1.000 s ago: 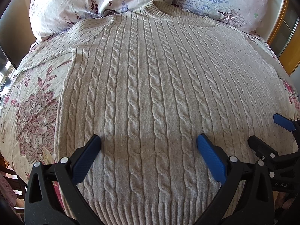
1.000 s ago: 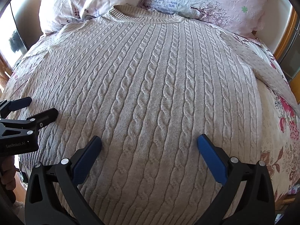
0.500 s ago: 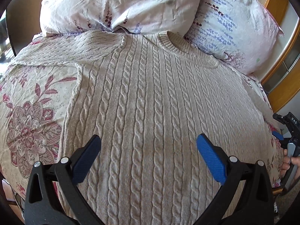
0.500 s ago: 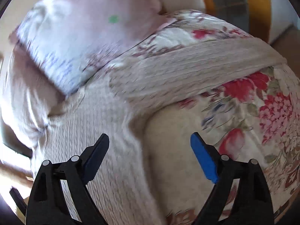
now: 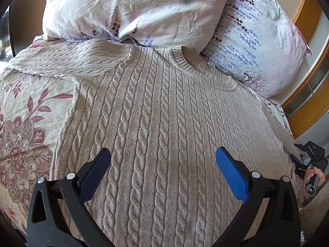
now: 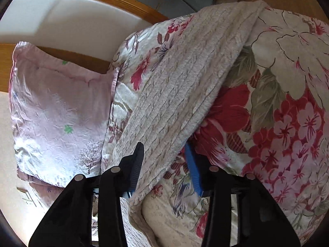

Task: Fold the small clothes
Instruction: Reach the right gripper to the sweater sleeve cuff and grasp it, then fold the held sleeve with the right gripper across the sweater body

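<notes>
A beige cable-knit sweater [image 5: 164, 133] lies flat on the bed, collar toward the pillows, its left sleeve [image 5: 67, 61] stretched out to the left. My left gripper [image 5: 162, 164] hangs open over the sweater's lower body with nothing between its fingers. At the bed's right edge a hand [image 5: 316, 175] holds my right gripper [image 5: 306, 154]. In the right wrist view the right gripper [image 6: 164, 160] straddles the sweater's right sleeve [image 6: 185, 82], which drapes over the bed's side. Its jaws are closing, and the sleeve lies between them.
Two floral pillows [image 5: 133, 10] [image 5: 257, 41] sit behind the collar. A flowered bedspread [image 5: 24, 133] [image 6: 287, 103] covers the bed. A wooden frame [image 5: 308, 113] runs along the right side, and the headboard [image 6: 82, 0] stands behind the pink pillow [image 6: 57, 113].
The right gripper swung from over the sweater's body to the right sleeve at the bed's edge, rolled over, and narrowed its jaws. The left gripper drifted slightly left and tilted.
</notes>
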Demonstrator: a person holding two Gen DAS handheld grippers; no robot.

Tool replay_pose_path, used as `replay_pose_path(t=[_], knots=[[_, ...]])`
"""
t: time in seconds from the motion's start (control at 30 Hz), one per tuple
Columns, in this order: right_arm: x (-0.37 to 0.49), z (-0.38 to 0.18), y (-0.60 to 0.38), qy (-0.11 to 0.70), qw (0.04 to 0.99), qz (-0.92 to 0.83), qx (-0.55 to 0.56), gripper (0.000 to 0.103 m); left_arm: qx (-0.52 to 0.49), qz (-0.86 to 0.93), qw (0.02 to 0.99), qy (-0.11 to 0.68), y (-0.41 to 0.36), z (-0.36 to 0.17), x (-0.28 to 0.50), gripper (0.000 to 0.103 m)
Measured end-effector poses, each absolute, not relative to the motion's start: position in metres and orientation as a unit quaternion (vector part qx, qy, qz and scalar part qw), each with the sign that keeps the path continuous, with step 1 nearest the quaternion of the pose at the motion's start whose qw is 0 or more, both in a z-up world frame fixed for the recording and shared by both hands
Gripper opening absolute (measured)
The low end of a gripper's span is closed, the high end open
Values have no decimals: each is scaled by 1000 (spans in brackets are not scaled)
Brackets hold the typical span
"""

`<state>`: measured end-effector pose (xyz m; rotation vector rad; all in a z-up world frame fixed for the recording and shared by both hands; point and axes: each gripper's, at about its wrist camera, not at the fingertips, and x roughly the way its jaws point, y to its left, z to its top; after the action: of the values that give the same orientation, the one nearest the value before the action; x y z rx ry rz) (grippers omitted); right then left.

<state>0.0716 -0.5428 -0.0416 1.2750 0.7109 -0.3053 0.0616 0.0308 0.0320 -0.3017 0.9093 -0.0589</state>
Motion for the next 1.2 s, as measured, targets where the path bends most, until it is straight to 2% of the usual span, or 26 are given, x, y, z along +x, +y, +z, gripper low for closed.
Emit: replay_pose_path(t=[0.1, 0.17, 0.23, 0.53, 0.73, 0.87, 1.03, 1.2], knots=[[75, -44, -545, 321, 734, -145, 580, 33, -145, -27, 886, 440, 31, 31, 63, 101], [75, -47, -545, 320, 734, -147, 581, 16, -147, -26, 885, 441, 32, 30, 63, 101], [73, -47, -543, 317, 736, -150, 579, 11, -149, -26, 884, 443, 34, 29, 64, 101], [92, 17, -524, 259, 798, -95, 535, 11, -158, -27, 883, 442, 38, 28, 63, 101], [117, 60, -468, 245, 838, 13, 488, 11, -161, -30, 883, 439, 37, 29, 61, 101], [136, 63, -413, 276, 847, 89, 446, 11, -165, -30, 883, 439, 38, 29, 59, 101], [159, 35, -340, 358, 838, 140, 387, 10, -170, -25, 883, 437, 43, 30, 54, 101], [161, 17, -321, 390, 827, 144, 377, 10, -177, -13, 883, 434, 52, 31, 48, 101]])
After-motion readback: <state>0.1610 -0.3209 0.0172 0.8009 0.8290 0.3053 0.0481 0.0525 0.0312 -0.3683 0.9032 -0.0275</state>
